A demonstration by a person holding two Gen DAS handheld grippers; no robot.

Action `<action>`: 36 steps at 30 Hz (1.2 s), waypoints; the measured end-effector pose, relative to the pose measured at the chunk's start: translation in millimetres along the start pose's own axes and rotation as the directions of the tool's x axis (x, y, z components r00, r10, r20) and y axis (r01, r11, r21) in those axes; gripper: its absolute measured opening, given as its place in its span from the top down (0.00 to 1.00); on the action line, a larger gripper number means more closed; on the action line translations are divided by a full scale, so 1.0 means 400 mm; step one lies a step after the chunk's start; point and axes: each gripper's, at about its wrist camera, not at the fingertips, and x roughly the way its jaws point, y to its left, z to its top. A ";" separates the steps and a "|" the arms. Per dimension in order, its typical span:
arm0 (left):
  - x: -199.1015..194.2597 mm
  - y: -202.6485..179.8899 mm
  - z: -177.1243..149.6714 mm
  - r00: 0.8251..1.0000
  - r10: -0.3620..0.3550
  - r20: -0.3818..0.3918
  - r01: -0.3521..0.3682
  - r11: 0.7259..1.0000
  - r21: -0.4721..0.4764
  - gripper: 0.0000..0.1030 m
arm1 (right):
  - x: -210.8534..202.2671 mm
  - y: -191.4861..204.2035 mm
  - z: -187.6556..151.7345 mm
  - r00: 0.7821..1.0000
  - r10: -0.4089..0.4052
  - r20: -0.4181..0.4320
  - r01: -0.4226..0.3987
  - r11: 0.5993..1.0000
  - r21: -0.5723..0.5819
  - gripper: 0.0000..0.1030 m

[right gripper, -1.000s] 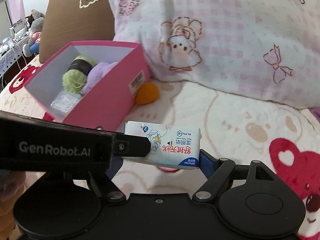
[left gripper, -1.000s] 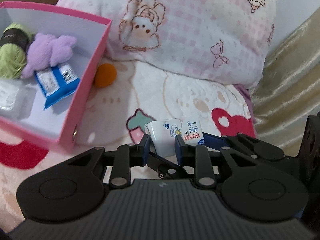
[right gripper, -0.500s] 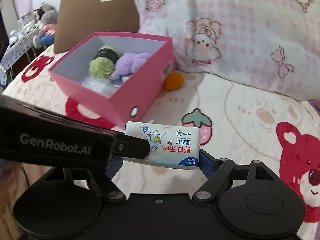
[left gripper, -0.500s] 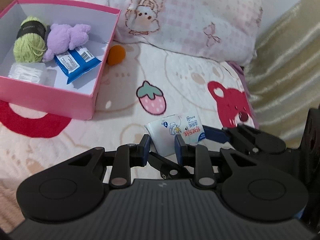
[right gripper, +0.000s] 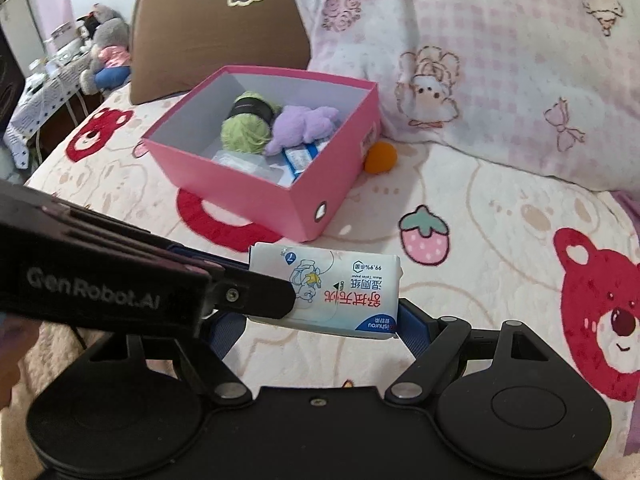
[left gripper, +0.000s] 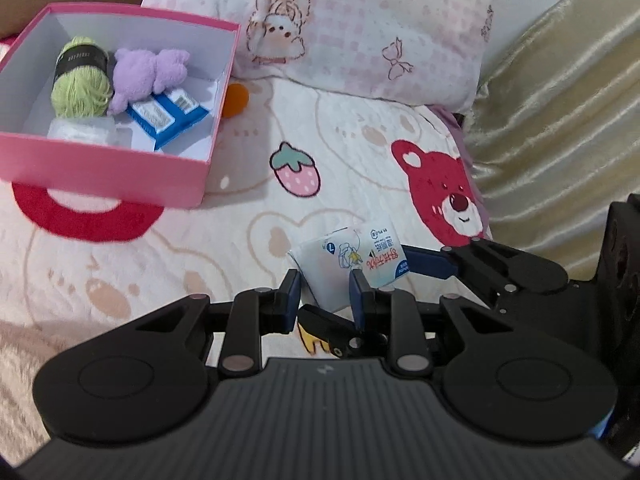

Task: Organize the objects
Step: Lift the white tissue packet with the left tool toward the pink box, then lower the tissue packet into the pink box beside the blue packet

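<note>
- The left gripper [left gripper: 325,293] has its blue-padded fingers [left gripper: 291,288] closed narrow on one end of a white wipes pack [left gripper: 352,263], pinching it just ahead of the tool.
- The right gripper [right gripper: 322,316] spans the same wipes pack [right gripper: 340,294] lengthwise; its right finger [right gripper: 412,326] presses the pack's end, while the left finger is hidden behind the other tool's black arm, so it seems clamped on it too.
- The pack hangs clear above the bear-print bedspread [left gripper: 240,216], between both tools.
- Ahead and to the left of the left gripper sits an open pink box [left gripper: 120,168], resting on the bedspread.
- Inside the box lie a green yarn ball [left gripper: 80,84], a purple plush toy [left gripper: 148,74], a blue packet [left gripper: 168,116] and a clear plastic item [left gripper: 80,132].
- Just beyond the box's right wall, an orange ball [left gripper: 237,100] touches the bedspread.
- Farthest off, a pink checked pillow [left gripper: 360,28] leans behind everything.
</note>
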 end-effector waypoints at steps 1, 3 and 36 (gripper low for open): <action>-0.008 -0.002 -0.002 1.000 0.000 0.002 0.000 1.000 0.006 0.77 | -0.006 0.001 0.000 1.000 0.007 0.000 -0.007 1.000 0.006 0.18; -0.026 -0.007 -0.005 1.000 0.002 0.013 -0.002 1.000 0.016 0.77 | -0.019 0.006 0.003 1.000 0.015 0.011 -0.015 1.000 0.007 0.18; -0.213 0.099 0.077 0.980 0.093 0.178 -0.093 0.996 -0.011 0.74 | -0.058 0.142 0.145 0.977 0.141 0.161 -0.134 0.990 -0.054 0.19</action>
